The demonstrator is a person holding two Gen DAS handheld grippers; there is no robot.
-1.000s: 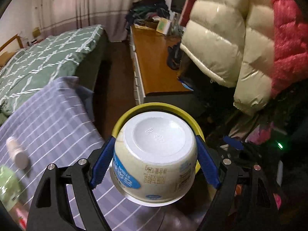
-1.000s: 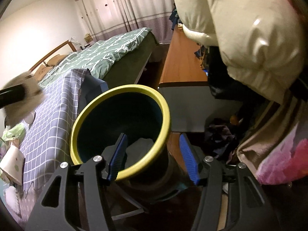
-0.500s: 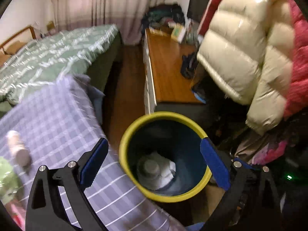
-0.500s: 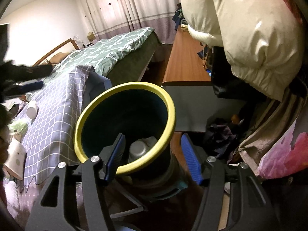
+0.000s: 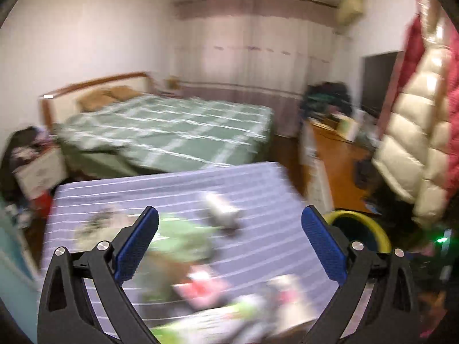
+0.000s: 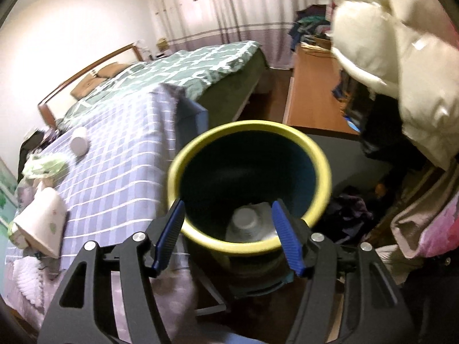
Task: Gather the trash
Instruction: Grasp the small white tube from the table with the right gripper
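Observation:
A dark bin with a yellow rim [image 6: 249, 183] stands beside the table; a white cup [image 6: 249, 226] lies inside it. My right gripper [image 6: 229, 235] is open, its jaws over the near rim, one outside the bin and one over its mouth. My left gripper [image 5: 226, 243] is open and empty above the purple checked tablecloth [image 5: 266, 189]. On the cloth lie a small white bottle [image 5: 221, 209], green wrappers [image 5: 178, 238] and a red and white wrapper [image 5: 200, 283], all blurred. The bin rim shows at the right in the left wrist view [image 5: 358, 223].
A green bed [image 5: 172, 134] is behind the table. A wooden cabinet [image 6: 312, 91] and hanging puffy coats [image 6: 401, 57] are at the right. A white paper bag [image 6: 40, 226] lies on the table's near left.
My left gripper let the white cup go into the bin, then swung left and up over the table. My right gripper opened a little and shifted at the bin's rim.

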